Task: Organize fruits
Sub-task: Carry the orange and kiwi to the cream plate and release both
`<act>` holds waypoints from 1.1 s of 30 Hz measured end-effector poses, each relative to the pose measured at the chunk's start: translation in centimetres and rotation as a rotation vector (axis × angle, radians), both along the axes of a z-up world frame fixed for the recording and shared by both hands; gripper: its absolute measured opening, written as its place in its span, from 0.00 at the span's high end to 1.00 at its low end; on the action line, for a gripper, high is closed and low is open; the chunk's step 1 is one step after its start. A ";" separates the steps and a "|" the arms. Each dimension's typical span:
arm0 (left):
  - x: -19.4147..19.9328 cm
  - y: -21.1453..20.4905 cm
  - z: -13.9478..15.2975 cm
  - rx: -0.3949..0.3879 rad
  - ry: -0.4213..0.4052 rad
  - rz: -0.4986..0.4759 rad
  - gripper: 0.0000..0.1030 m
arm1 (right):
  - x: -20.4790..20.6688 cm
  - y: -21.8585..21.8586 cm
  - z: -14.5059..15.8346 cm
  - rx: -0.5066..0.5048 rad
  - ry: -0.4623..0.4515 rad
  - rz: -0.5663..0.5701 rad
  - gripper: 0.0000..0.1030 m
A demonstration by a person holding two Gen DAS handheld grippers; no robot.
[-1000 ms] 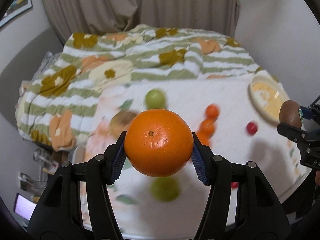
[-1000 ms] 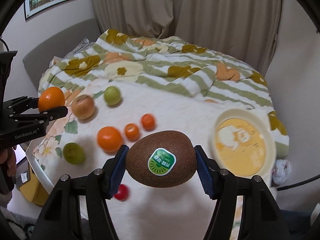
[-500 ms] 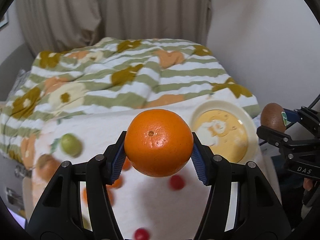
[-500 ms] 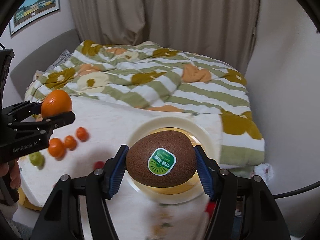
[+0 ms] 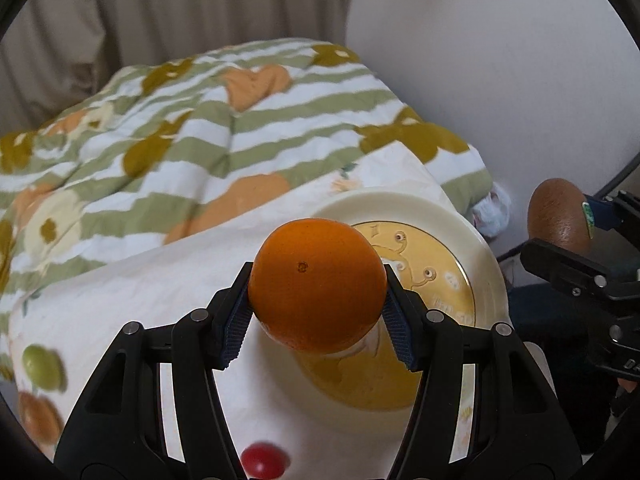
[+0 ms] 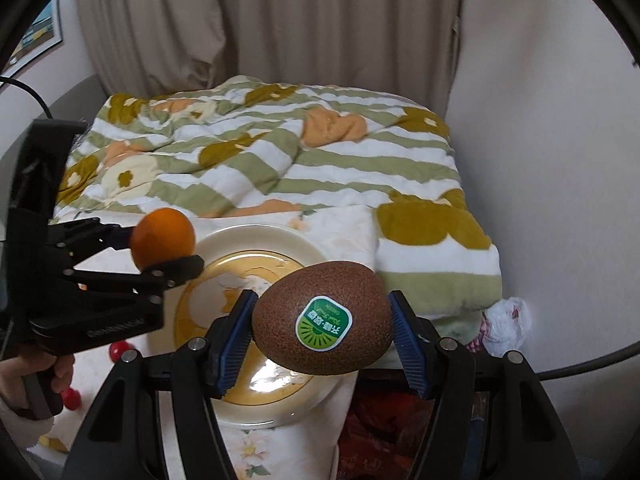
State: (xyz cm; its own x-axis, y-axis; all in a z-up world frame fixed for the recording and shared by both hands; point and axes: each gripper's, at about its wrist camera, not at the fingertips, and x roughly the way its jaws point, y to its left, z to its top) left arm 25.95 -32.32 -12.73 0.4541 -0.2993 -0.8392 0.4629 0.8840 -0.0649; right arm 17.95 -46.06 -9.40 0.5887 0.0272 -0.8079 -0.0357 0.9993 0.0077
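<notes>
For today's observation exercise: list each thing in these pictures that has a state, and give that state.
Left gripper: shut on orange.
Orange: held above plate.
Right gripper: shut on kiwi.
Kiwi: held above plate.
Plate: nothing on it.

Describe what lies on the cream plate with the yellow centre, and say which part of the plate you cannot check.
No fruit shows on the plate. The orange and kiwi, clamped in jaws, hang in front, hiding parts of its yellow centre.
</notes>
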 end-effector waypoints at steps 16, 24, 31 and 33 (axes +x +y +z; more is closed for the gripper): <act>2.3 -4.2 -4.1 0.075 0.005 -0.134 0.36 | -0.2 -2.2 -1.5 0.034 0.044 -0.151 0.41; 1.7 -3.6 -1.7 0.037 -0.065 -0.152 0.00 | -0.8 -2.7 -0.9 0.033 0.031 -0.175 0.41; 1.1 0.0 0.6 0.026 -0.044 -0.080 0.00 | -0.3 -2.5 -0.3 0.011 0.015 -0.108 0.41; 0.7 1.4 1.2 0.025 -0.043 -0.043 0.00 | -0.1 -2.1 -0.3 0.002 0.009 -0.073 0.41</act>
